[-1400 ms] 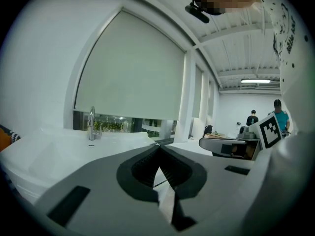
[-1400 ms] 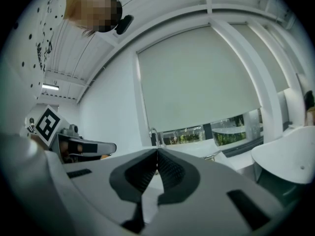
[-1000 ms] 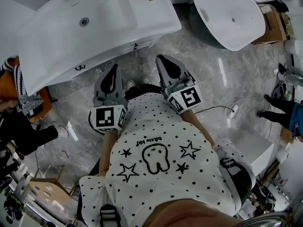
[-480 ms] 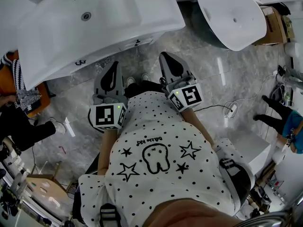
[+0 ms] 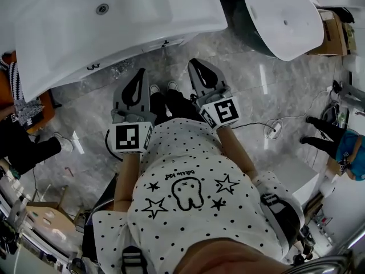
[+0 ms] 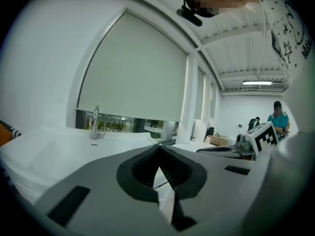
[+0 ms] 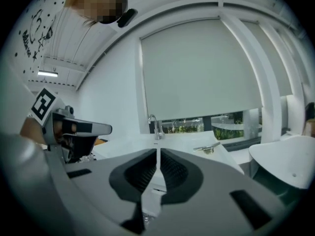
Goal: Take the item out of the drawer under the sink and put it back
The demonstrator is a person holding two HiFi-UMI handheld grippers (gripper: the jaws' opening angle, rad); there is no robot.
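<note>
Right tongs lower — sink (white) ahead

Grey marble floor lies below; a white oval basin stands at top right, a cardboard box just beside it; a thin cable lies on the floor; a person in teal is at the right edge; a pale roller blind hangs lowered.

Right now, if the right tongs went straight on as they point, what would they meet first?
The right tongs would likely meet the sink's front edge first, or the cabinet just below; depth is unclear.
</note>
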